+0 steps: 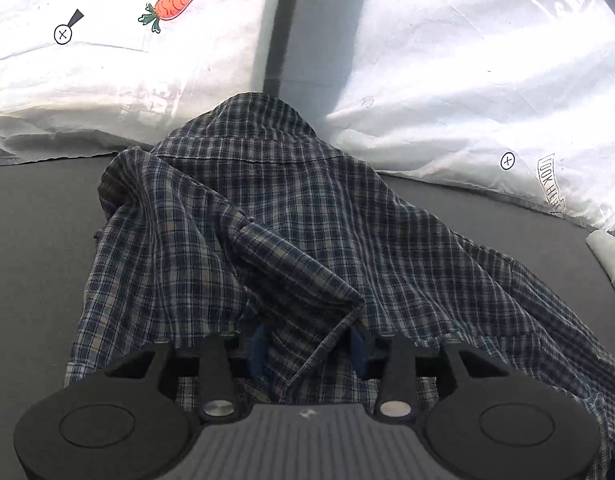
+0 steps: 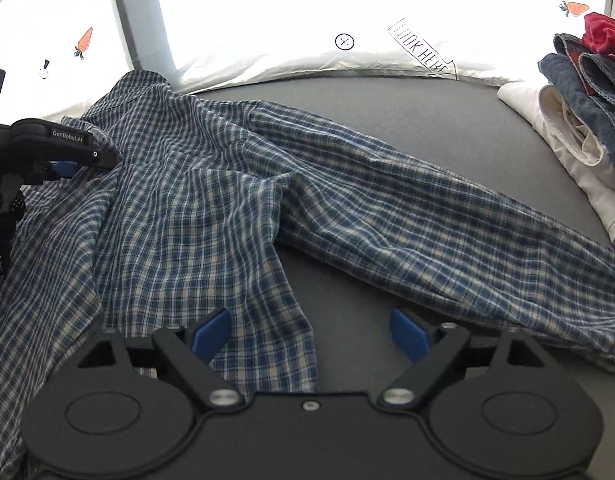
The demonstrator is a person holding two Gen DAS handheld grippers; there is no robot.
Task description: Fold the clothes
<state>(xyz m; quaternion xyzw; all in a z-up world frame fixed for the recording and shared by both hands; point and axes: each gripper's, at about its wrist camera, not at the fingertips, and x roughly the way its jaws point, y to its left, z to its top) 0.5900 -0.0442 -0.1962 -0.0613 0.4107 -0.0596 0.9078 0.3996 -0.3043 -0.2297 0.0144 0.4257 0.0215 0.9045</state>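
Note:
A blue-and-white plaid shirt (image 1: 291,216) lies crumpled on the dark grey surface (image 2: 407,120), one long sleeve (image 2: 447,216) stretched out to the right. My left gripper (image 1: 310,346) is shut on a bunched fold of the shirt, and a seamed edge runs between its blue pads (image 1: 259,346). In the right wrist view the same left gripper (image 2: 83,164) sits on the shirt's left side, near the collar. My right gripper (image 2: 307,336) stands open, low over the shirt's lower edge. Its left pad (image 2: 209,334) is over the plaid cloth, its right pad over bare surface.
A stack of folded clothes (image 2: 587,92), denim, white and red, sits at the right edge. White sheeting printed with carrots (image 1: 175,4) and a "look here" label (image 2: 421,52) lines the back, split by a grey upright (image 1: 281,40). A gloved hand (image 2: 3,220) holds the left gripper.

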